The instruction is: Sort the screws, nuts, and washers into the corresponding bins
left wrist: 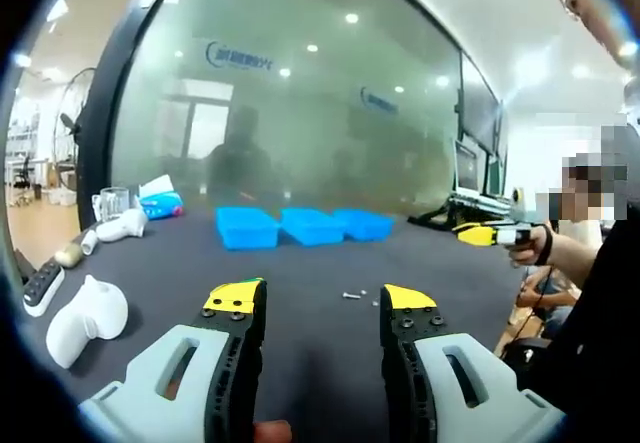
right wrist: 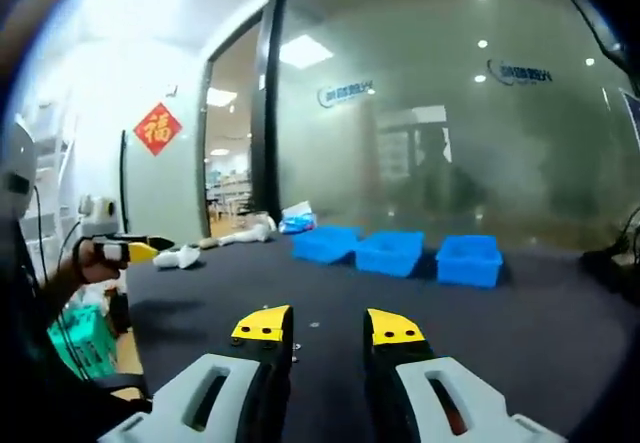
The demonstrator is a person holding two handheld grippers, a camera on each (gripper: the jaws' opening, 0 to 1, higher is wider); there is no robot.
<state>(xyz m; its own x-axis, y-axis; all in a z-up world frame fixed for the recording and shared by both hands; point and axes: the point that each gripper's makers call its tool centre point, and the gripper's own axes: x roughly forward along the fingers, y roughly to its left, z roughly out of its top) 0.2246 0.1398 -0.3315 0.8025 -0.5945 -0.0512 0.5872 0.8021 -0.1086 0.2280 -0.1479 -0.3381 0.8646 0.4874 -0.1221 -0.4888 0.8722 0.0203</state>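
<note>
Left gripper view looks along the left gripper (left wrist: 322,308), its two jaws spread apart with nothing between them; each is a pale grey moulded shell with a slotted cut-out, a black inner face and a yellow tip. Beneath it lies a table (left wrist: 300,273) covered in a dark, matte surface. Just beyond the yellow tips, a few small metal fasteners (left wrist: 352,295) lie loose on that surface, too small to tell screw from nut or washer. Farther back, three blue plastic bins (left wrist: 305,226), shallow and rectangular, sit side by side in a row before a frosted glass wall (left wrist: 300,93). At the table's left edge rest smooth, rounded white objects (left wrist: 88,315) and a clear cup (left wrist: 113,203).

Right gripper view shows the right gripper (right wrist: 328,328), of the same grey, black and yellow build, its jaws likewise parted and empty above the dark table (right wrist: 500,333). The three blue bins (right wrist: 397,250) stand well ahead, and a tiny speck (right wrist: 314,324), perhaps a fastener, lies between the tips.
</note>
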